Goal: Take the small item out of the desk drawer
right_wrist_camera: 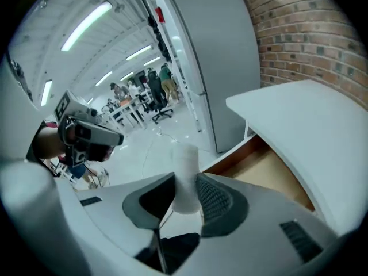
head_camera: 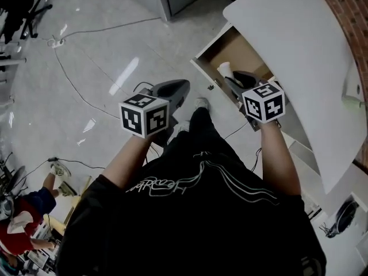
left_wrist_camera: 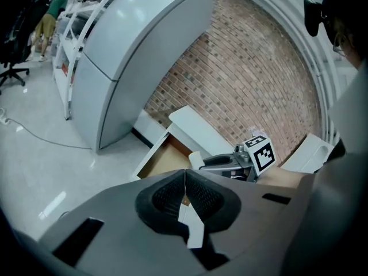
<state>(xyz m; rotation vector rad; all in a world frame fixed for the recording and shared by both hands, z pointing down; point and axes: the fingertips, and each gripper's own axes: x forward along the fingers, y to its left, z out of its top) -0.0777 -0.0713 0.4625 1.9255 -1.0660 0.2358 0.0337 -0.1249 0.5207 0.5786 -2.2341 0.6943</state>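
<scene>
**Right gripper pinching the small white item at the open drawer**

From my station, the right gripper [right_wrist_camera: 185,195] has its jaws clamped on a small white cylinder [right_wrist_camera: 185,168], with both ribbed pads pressed against its sides. The cylinder stands upright and its top pokes out beyond the fingertips. In the head view it sits over the front corner of the open drawer [head_camera: 248,55], near the drawer's white front rim. (I can't tell from here whether it is clear of the wooden bottom.) In the right gripper view, the drawer's brown inside lies just to the right of the jaws, under the white desk top [head_camera: 299,45].

The left gripper [left_wrist_camera: 185,195] has its jaws pressed together with nothing between them. It is held out over the pale floor [head_camera: 86,45], well apart from the drawer, and from its camera I see the other gripper and the drawer ahead, in front of the brick wall [left_wrist_camera: 247,79].
</scene>
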